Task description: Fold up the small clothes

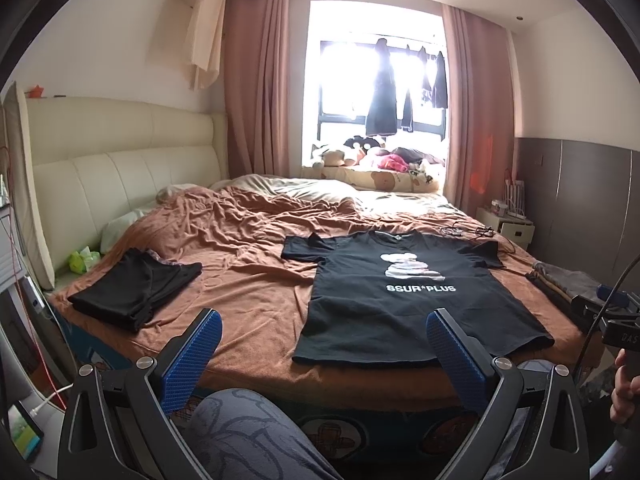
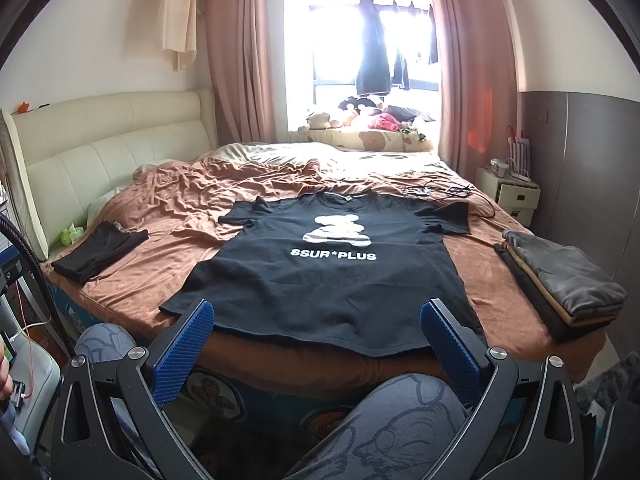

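Flat on the rumpled brown bedspread (image 2: 168, 216) lies a black short-sleeved T-shirt (image 2: 328, 280) printed with a pale bear and the words SSUR*PLUS — front up, sleeves spread, hem at the near edge of the bed. Both tools hang above the person's patterned grey trouser legs (image 2: 400, 428), short of the cloth: the left gripper (image 1: 324, 344) and the right gripper (image 2: 318, 336) each have their blue ribbed fingers spread wide, holding nothing. A loosely folded black garment (image 1: 136, 284) rests to the left, and a neat stack of folded grey, tan and black clothes (image 2: 560, 276) sits at the right edge.

Matt black cloth T-shirt (image 2: 320, 280) on rumpled brown cloth blanket (image 2: 168, 208); blue ribbed gripper pads (image 2: 184, 356); glossy padded headboard (image 1: 120, 168).
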A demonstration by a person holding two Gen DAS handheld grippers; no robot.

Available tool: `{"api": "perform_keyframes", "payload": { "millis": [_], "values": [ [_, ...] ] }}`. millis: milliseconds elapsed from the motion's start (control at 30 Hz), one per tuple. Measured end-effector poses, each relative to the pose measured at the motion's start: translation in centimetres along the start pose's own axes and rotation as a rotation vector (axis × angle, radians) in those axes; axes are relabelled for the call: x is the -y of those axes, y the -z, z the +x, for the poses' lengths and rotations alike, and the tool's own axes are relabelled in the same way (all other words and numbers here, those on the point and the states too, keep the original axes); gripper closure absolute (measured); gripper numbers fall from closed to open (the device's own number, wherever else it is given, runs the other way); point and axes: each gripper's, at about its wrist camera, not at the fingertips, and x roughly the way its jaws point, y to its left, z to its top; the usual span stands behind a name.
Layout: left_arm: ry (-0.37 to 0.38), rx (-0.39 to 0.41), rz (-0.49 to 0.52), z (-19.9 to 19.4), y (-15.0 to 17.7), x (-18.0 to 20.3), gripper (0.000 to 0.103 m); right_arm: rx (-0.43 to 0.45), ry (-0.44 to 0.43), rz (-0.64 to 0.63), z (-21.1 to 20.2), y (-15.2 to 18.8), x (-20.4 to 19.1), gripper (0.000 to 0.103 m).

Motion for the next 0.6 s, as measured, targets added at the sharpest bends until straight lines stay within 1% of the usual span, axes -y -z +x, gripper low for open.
{"api": "perform_keyframes", "payload": {
  "millis": [433,600],
  "values": [
    [0.0,-0.008,-0.016,-0.3,0.4,-0.9,0.0,-0.002,0.006,-0.004,-0.5,0.3,-0.3,0.0],
    [0.012,-0.019,-0.036,0.0,0.3,-1.2,0.0,-0.011,0.015,-0.028,-0.7,-0.2,-0.4,0.0]
  ]
}}
